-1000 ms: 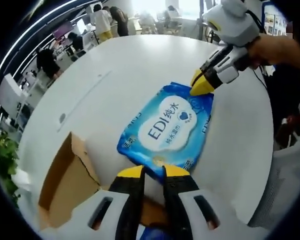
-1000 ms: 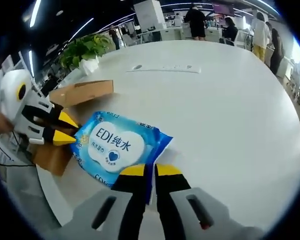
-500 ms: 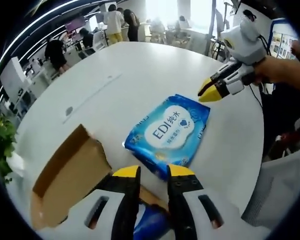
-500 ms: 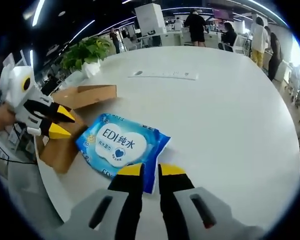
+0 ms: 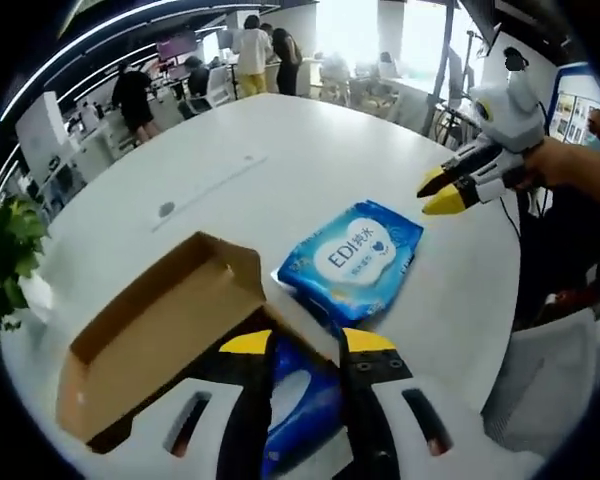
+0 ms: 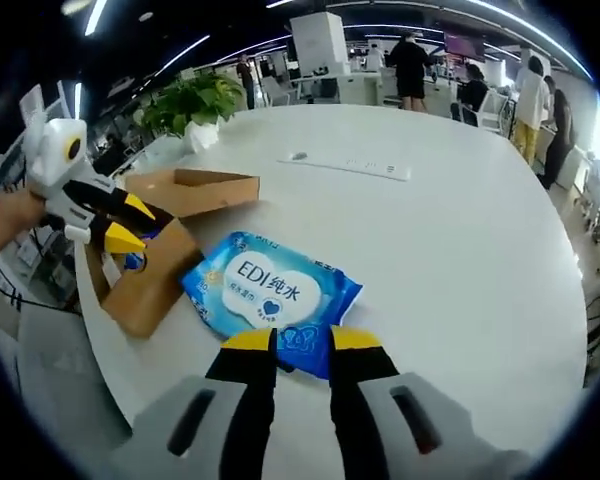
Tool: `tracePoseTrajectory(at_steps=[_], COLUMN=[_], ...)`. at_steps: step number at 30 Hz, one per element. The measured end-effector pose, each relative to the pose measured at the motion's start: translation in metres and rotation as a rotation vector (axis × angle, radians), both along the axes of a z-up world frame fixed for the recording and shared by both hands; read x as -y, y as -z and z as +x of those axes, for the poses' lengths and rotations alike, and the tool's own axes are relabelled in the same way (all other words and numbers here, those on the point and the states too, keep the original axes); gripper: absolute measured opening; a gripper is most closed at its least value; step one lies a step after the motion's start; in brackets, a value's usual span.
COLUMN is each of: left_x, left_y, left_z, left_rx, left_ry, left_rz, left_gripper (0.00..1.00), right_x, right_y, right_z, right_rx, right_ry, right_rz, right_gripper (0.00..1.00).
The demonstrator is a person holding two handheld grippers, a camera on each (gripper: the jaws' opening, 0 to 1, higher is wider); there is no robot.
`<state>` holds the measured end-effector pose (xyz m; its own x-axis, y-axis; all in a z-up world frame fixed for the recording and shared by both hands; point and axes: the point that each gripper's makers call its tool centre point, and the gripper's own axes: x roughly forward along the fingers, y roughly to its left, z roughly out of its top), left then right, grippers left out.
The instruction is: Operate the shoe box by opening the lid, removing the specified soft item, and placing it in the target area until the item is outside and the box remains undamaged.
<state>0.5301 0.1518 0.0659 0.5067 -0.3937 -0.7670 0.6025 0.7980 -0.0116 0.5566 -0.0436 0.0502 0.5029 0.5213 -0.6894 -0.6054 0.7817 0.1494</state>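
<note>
On the white counter (image 6: 460, 230) the blue wipes pack (image 5: 352, 258) lies flat just beside the open box (image 5: 155, 330), outside it and touching neither of my tongs. My left tongs (image 5: 307, 345) hang over the box's near end with a narrow gap between the jaws and nothing in them; below that gap I see something blue, seemingly inside the box, but I cannot tell what. My right tongs (image 6: 304, 340) hover above the pack's near edge, jaws slightly apart and empty. The soft item looks delivered, so I judge the job nearly finished. The risk now is clumsiness: dropping my left tongs could dent the cardboard wall or flap, and a careless sweep of the right could snag the pack and drag it toward the counter's edge.
</note>
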Motion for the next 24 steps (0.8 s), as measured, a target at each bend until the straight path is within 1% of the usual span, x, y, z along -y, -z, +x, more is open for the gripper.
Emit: tracePoseTrajectory(at_steps=[3,11,13,19,24], left_x=[-0.011,-0.043,-0.049,-0.072,-0.091], left_y=[-0.002,-0.012,-0.014,-0.021,-0.023], left_z=[-0.004,-0.016,-0.019,-0.028,-0.035], left_rx=[-0.003,0.023,0.026,0.045,0.054], left_ry=[-0.019,-0.076,-0.09,-0.129,-0.159], left_rz=[-0.008,-0.021,-0.027,-0.028,-0.02], left_gripper=[0.27,0.33,0.34,0.36,0.37], right_x=[-0.005,-0.022,-0.026,-0.047,-0.064], right_y=[-0.008,-0.027,-0.03,-0.042,-0.051], right_z=[-0.004,-0.011,-0.013,-0.019,-0.02], right_rx=[0.017,0.057,0.066,0.103,0.126], right_ry=[-0.025,-0.101,-0.12,-0.206,-0.257], right_rz=[-0.002,-0.014,-0.018,-0.027,-0.03], right_gripper=[0.21,0.27,0.28,0.3,0.31])
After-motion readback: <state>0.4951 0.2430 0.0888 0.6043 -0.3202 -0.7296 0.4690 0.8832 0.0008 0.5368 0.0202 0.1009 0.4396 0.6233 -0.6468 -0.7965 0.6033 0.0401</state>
